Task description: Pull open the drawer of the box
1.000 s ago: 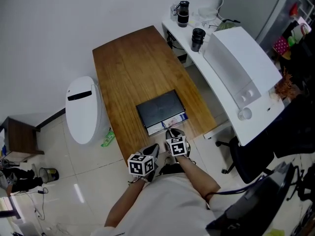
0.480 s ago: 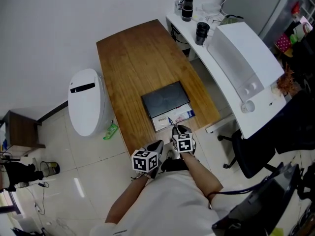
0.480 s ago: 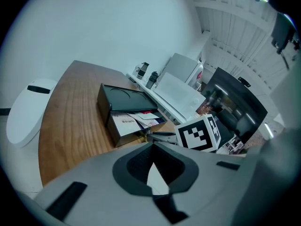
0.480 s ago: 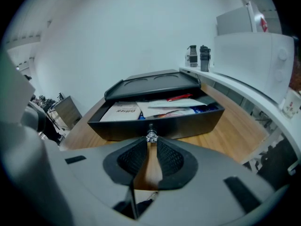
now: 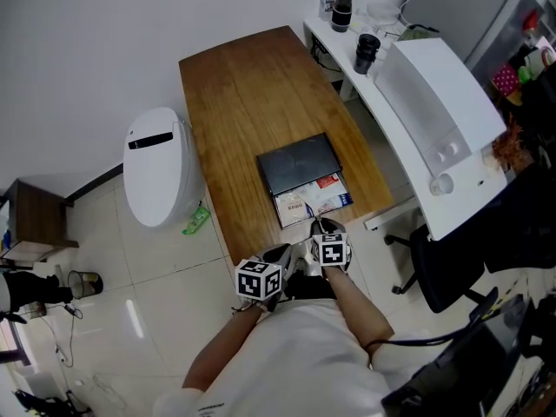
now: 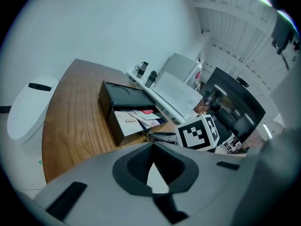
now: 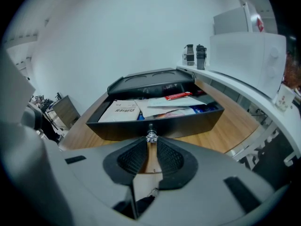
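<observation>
A black box (image 5: 300,163) lies on the wooden table (image 5: 234,102), and its drawer (image 5: 313,200) stands pulled out toward me, full of papers and booklets. My right gripper (image 5: 318,227) is shut on the small shiny knob (image 7: 151,136) at the middle of the drawer front (image 7: 188,124), with its pads (image 7: 165,155) to either side of it. My left gripper (image 5: 282,253) hangs just left of it, off the table's near edge, with its tips together and nothing in them. In the left gripper view the open drawer (image 6: 134,124) and the right gripper's marker cube (image 6: 197,132) lie ahead.
A white rounded appliance (image 5: 159,176) stands on the floor left of the table. To the right runs a white desk (image 5: 408,172) carrying a large white device (image 5: 430,102) and black cups (image 5: 367,53). A dark office chair (image 5: 439,276) stands at the lower right.
The drawer has slid further out of the box, showing more of its papers. Both grippers have drawn back toward me past the table's near edge.
</observation>
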`<state>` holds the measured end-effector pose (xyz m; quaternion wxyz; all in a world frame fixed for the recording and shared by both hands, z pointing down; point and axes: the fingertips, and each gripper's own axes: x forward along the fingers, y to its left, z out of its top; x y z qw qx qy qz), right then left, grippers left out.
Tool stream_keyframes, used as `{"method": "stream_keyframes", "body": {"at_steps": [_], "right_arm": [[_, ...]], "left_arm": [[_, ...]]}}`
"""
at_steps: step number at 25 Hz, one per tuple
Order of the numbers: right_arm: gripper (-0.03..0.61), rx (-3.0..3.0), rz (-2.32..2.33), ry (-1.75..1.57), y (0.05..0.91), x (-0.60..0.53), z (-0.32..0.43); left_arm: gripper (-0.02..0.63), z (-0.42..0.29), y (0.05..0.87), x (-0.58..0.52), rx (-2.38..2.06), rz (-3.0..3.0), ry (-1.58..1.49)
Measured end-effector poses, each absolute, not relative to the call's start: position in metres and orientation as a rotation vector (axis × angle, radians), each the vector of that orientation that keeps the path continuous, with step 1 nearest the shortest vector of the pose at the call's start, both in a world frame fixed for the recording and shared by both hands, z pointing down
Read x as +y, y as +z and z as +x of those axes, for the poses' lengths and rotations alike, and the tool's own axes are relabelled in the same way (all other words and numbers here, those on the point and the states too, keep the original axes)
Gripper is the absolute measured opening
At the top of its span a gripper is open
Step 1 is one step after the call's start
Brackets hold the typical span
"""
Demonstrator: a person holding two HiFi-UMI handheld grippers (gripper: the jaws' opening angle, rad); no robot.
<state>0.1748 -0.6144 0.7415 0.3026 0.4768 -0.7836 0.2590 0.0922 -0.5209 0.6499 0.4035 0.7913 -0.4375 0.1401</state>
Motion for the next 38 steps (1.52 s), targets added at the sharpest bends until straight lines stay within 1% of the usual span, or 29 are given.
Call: {"method": "stream_keyframes", "body": {"at_steps": [24,30,36,37,38], "right_arm": [[0.055,-2.080,1.265,0.698,0.743,-0.605,0.187],[0.057,-2.082,1.254,0.701,0.739,-0.595,0.182],[0.057,-2.175,1.268,0.623,0.675,-0.558,0.164],[0.037,-2.189,1.267,0.606,0.665,-0.548,0.161],[-0.012,-2.201,1.268,0.592,0.656,-0.537,0.159]], "left_arm": [[0.000,0.102,0.649,-0.515,-1.075,2.006,0.368],[0.000,0.077,0.638,-0.500,-1.107,2.000,0.351],[0.000,0.035,0.611,-0.480,-1.195,1.989,0.232],[0.000,0.032,0.607,-0.475,-1.204,1.993,0.217],[0.000,0.029,0.602,-0.469,-1.208,1.999,0.202]]}}
